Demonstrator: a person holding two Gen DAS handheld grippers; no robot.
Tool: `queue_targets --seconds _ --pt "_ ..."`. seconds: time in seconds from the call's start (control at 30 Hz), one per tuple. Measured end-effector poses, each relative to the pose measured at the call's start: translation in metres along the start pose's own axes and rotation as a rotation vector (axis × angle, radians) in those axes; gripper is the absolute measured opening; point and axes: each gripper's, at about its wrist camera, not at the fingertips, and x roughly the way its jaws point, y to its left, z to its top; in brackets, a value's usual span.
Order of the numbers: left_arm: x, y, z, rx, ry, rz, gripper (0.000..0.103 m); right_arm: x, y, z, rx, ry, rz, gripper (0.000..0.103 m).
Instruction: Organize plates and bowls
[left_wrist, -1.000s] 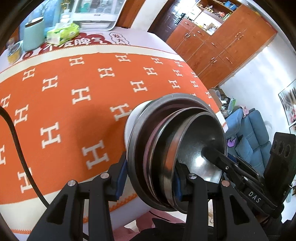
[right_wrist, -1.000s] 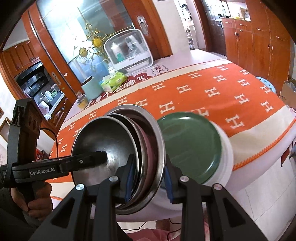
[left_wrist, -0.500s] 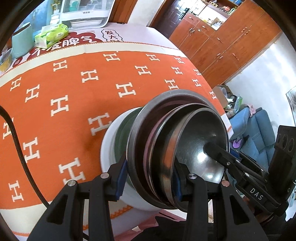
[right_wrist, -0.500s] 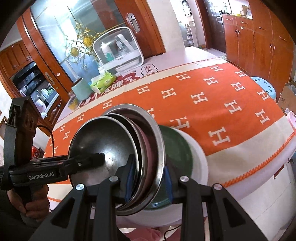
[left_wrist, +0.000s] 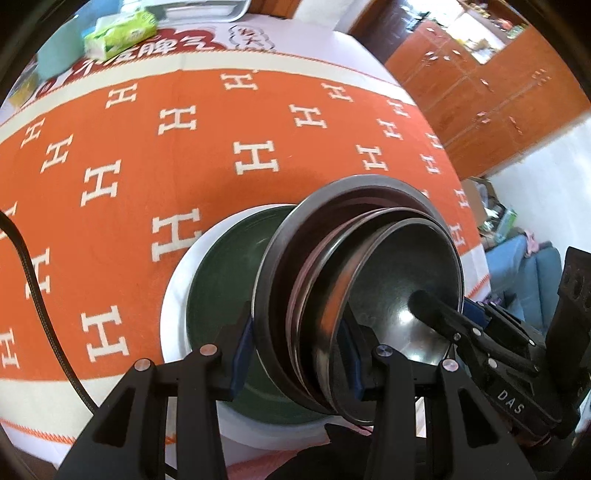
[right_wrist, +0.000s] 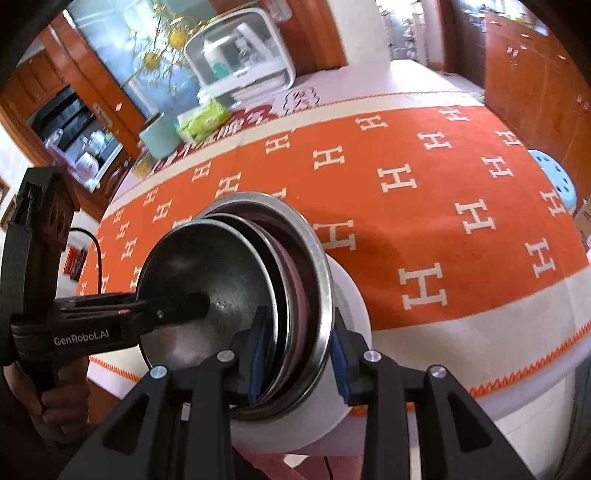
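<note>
We're in a home dining room: orange H-patterned tablecloth, wooden cabinets along the wall, a countertop dish cabinet, tissue pack, blue sofa beyond.

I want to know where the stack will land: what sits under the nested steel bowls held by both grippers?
Below the stack of nested steel bowls lies a dark green plate on a larger white plate, on the orange H-patterned cloth. The bowls cover the plates' near part.
</note>
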Motion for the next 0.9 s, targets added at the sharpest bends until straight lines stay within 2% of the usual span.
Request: queue_targets --seconds 0.43,0.57,0.7,0.9 --pt "0.013 0.004 -0.005 -0.25 -0.004 0.125 0.042 0.029 -0.009 0.026 -0.205 0.157 0.151 0.04" --pt "0.011 0.002 -0.01 -0.28 -0.014 0.159 0.042 0.033 -0.008 0.029 -0.242 0.189 0.171 0.042" --pt "0.012 0.001 -0.01 -0.315 -0.025 0.184 0.044 0.035 -0.004 0.028 -0.284 0.197 0.19 0.045" --pt "0.003 -0.002 -0.013 -0.323 -0.083 0.229 0.047 0.031 -0.005 0.027 -0.303 0.164 0.197 0.046"
